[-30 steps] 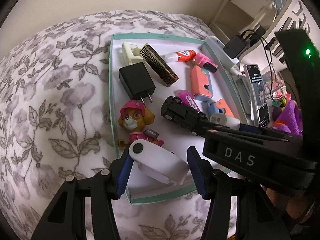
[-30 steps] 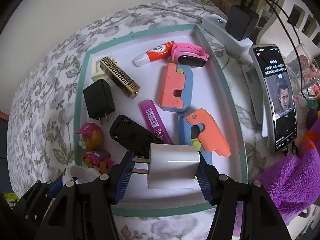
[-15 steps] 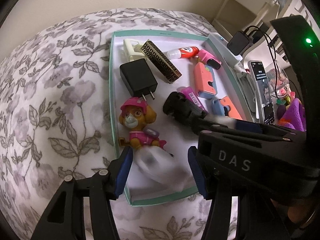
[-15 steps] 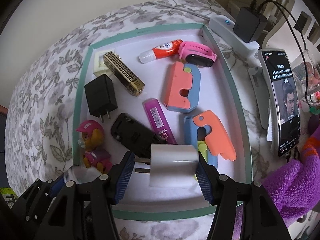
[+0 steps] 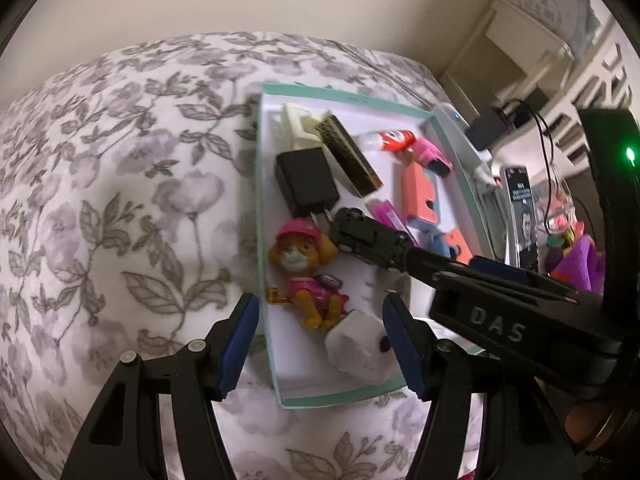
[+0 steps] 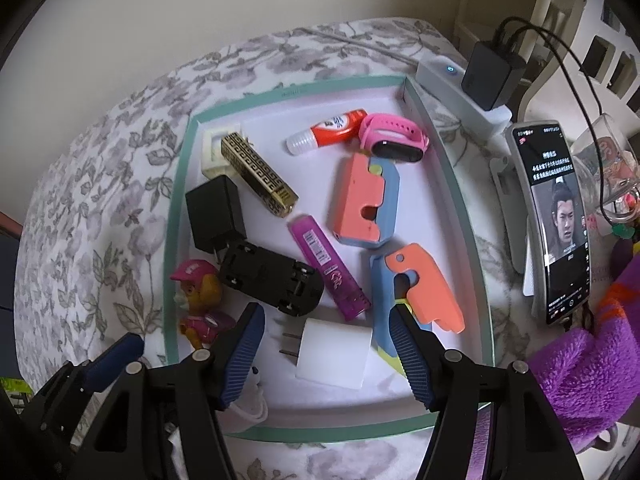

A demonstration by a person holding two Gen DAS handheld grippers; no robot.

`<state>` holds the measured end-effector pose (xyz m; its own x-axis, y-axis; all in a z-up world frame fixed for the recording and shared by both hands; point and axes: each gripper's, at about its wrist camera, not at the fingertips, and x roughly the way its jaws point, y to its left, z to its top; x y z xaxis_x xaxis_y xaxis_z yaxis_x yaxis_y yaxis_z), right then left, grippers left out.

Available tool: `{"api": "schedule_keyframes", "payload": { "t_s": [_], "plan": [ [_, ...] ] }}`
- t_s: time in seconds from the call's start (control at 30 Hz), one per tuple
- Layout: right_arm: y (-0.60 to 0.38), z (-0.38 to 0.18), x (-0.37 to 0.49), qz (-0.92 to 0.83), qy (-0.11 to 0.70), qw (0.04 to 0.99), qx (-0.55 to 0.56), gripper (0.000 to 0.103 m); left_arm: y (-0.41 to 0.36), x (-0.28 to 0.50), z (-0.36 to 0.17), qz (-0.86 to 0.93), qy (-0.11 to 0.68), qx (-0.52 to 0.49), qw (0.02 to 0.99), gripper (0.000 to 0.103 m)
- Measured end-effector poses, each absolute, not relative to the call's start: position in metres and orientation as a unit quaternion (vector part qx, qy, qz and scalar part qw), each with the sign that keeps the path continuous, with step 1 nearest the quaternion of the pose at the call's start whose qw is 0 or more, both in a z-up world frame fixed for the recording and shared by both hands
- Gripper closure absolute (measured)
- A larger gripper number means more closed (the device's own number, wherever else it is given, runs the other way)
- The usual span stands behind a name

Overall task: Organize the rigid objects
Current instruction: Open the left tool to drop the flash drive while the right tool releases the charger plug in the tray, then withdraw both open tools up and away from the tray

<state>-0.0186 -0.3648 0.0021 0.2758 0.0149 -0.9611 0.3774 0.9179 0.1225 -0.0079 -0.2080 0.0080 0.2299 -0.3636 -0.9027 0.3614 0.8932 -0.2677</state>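
Right wrist: two chargers; one tray

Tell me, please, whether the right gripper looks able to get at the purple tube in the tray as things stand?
Probably yes. The right gripper stands open above the white charger, and the purple tube lies uncovered just beyond. The black toy car sits close beside the tube, so one finger has little room there.
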Motion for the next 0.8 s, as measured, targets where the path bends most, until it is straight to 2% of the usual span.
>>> {"api": "schedule_keyframes", "payload": {
  "t_s": [0.43, 0.47, 0.5, 0.53, 0.73, 0.8],
  "plan": [
    [-0.357, 0.007, -0.018, -0.105, 0.585, 0.789, 0.156, 0.034, -0.174, 0.008, 0.007, -0.143, 0.575, -0.010, 0.806, 0.037],
    [-0.355, 0.007, -0.018, -0.104, 0.585, 0.790, 0.152, 0.033, -0.171, 0.008, 0.007, -0.136, 0.574, -0.012, 0.807, 0.034],
    [-0.353, 0.007, -0.018, -0.102, 0.584, 0.791, 0.148, 0.031, -0.168, 0.009, 0.007, -0.130, 0.573, -0.013, 0.809, 0.021],
    [-0.352, 0.007, -0.018, -0.101, 0.584, 0.793, 0.145, 0.030, -0.163, 0.010, 0.008, -0.121, 0.570, -0.014, 0.812, 0.015],
    [-0.345, 0.008, -0.021, -0.096, 0.581, 0.797, 0.133, 0.024, -0.144, 0.012, 0.012, -0.092, 0.558, -0.020, 0.825, 0.012],
    [-0.343, 0.008, -0.023, -0.095, 0.580, 0.799, 0.132, 0.021, -0.139, 0.012, 0.013, -0.083, 0.553, -0.017, 0.829, 0.006]
  ]
}}
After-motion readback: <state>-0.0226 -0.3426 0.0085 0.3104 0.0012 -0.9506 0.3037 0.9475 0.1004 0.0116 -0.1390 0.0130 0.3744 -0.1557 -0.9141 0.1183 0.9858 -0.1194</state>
